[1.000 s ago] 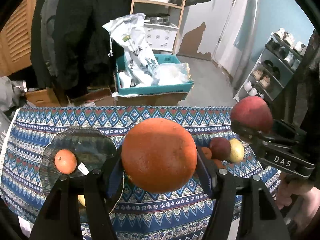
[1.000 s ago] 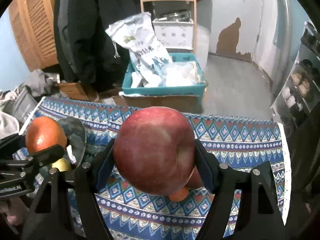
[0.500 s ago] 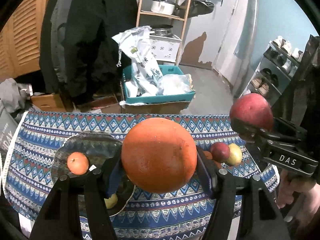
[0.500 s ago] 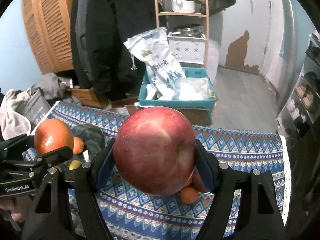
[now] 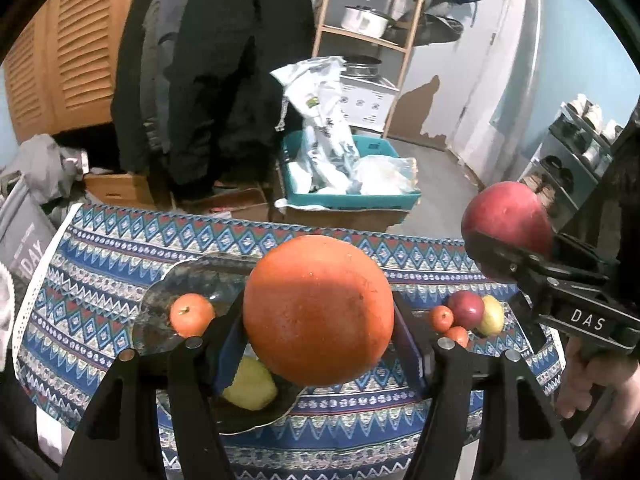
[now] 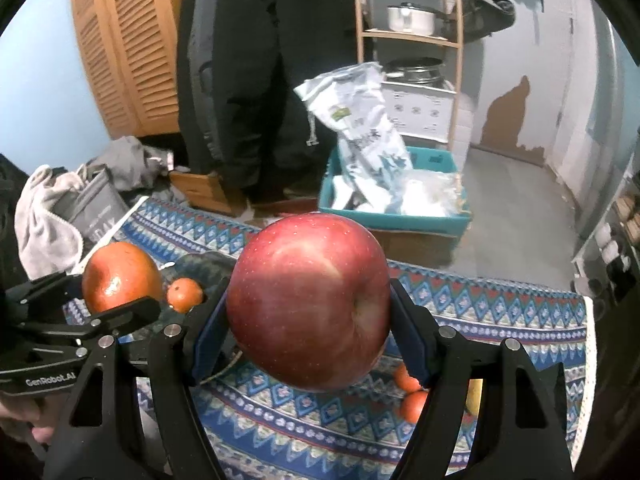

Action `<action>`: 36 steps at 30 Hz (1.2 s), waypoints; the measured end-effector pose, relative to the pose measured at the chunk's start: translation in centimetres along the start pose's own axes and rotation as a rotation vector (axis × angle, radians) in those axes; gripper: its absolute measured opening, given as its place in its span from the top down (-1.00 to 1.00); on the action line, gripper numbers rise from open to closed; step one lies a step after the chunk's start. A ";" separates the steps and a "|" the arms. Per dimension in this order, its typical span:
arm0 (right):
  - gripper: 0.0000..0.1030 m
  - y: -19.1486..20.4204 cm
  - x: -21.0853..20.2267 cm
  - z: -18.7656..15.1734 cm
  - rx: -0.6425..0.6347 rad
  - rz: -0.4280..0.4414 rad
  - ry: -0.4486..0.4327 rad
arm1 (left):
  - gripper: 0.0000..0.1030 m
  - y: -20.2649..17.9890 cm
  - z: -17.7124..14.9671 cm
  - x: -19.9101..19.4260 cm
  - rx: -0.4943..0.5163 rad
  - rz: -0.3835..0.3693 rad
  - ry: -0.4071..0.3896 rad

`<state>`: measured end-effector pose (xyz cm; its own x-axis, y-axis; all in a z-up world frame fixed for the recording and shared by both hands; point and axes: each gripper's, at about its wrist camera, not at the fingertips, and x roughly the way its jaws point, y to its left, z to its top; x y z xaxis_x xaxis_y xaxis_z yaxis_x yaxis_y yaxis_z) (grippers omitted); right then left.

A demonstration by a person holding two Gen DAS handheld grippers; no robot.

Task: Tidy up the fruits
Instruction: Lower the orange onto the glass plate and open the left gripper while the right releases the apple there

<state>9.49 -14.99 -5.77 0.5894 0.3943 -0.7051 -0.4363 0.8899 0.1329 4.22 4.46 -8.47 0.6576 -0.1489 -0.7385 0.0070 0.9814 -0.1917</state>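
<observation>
A large orange point(image 5: 318, 310) is clamped between the blue pads of the left hand-held gripper point(image 5: 319, 336), held above the desk point(image 5: 100, 248), which is covered by a blue patterned cloth. In the right wrist view, a red apple point(image 6: 308, 300) is gripped between the pads of the right hand-held gripper point(image 6: 310, 340), its stem dimple turned toward the right finger. The same apple is seen at the right edge of the left wrist view, held up clear of the cloth, with part of a hand point(image 5: 596, 384) visible under the gripper body.

Just beneath the orange, a dark glass plate point(image 5: 160, 300) lies on the cloth. A yellow fruit point(image 5: 250, 386) rests on its near part and a small orange fruit point(image 5: 192, 315) on its far left part. To the right on the cloth, well apart from the plate, a cluster of loose fruit is gathered: two small orange fruits point(image 5: 441, 317), a dark red fruit point(image 5: 465, 309) and a yellow-green fruit point(image 5: 492, 314), lying close together.

Beyond the desk, a teal crate point(image 5: 352, 200) filled with plastic bags is set on the floor, with dark coats point(image 5: 212, 60) hung behind it and a wooden shelf point(image 5: 404, 40) bearing a metal pot point(image 5: 364, 20).
</observation>
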 end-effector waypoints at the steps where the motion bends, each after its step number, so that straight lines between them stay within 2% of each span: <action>1: -0.43 0.3 0.3 0.1 0.000 0.006 0.003 | -0.30 0.4 0.0 0.0 -0.006 0.004 0.002; 20: -0.44 6.8 7.0 1.5 -0.047 0.100 0.106 | -0.30 8.5 -1.8 1.1 -0.125 0.092 0.046; 36: -0.44 10.8 15.5 -0.8 -0.095 0.120 0.284 | -0.30 13.3 -5.0 5.9 -0.201 0.157 0.184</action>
<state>13.32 0.53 -15.83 0.3225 0.4037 -0.8562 -0.5609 0.8101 0.1707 4.45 15.98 -18.59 0.4916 -0.0347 -0.8701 -0.2449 0.9534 -0.1763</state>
